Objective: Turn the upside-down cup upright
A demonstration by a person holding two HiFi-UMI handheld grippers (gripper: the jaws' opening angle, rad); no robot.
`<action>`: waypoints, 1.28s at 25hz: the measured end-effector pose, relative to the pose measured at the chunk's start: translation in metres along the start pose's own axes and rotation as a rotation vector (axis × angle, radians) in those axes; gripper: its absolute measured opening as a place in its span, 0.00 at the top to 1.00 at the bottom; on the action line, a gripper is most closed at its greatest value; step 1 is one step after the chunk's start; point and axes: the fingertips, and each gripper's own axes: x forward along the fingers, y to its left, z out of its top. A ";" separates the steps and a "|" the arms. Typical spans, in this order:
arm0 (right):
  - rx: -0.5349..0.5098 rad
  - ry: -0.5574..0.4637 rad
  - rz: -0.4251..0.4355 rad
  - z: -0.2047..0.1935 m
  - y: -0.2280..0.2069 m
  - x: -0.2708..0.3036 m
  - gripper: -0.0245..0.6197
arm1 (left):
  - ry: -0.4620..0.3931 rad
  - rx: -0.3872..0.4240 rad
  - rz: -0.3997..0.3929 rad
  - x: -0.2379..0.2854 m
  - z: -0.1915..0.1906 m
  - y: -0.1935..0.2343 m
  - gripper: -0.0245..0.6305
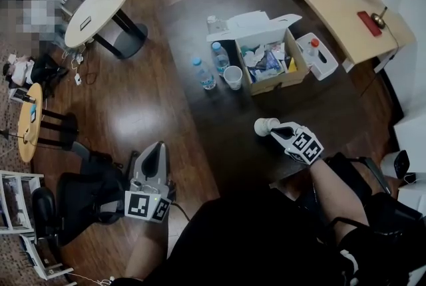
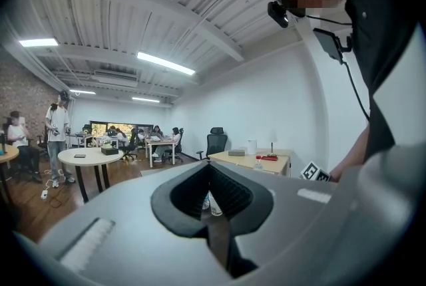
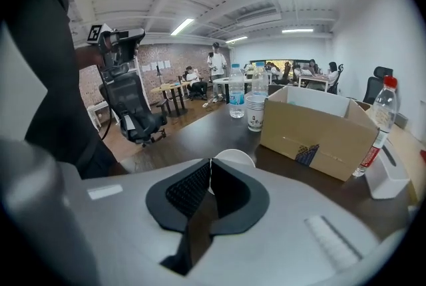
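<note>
A white paper cup is pinched by its wall in my right gripper over the near part of the dark table. The cup lies tilted on its side, its round end pointing left. In the right gripper view the jaws are closed together, and the cup's white rim shows just past my right gripper. My left gripper is off the table's near left corner, level and shut with nothing in it. In the left gripper view the jaws of my left gripper meet.
A stack of paper cups and two water bottles stand mid-table beside an open cardboard box. A white tray with a bottle lies to the box's right. An office chair stands at the lower left.
</note>
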 end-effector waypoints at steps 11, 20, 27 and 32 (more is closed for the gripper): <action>-0.021 0.051 0.062 0.002 0.023 0.029 0.95 | -0.014 -0.001 0.020 -0.007 0.005 0.009 0.96; -0.026 0.052 0.081 0.008 0.029 0.042 0.89 | -0.006 -0.007 0.038 -0.013 0.001 0.019 0.96; 0.012 0.013 0.068 0.013 0.022 0.037 0.86 | -0.003 -0.012 0.040 -0.012 0.001 0.022 0.96; 0.041 -0.031 -0.019 0.017 0.004 0.030 0.83 | 0.001 -0.012 0.043 -0.013 0.000 0.024 0.96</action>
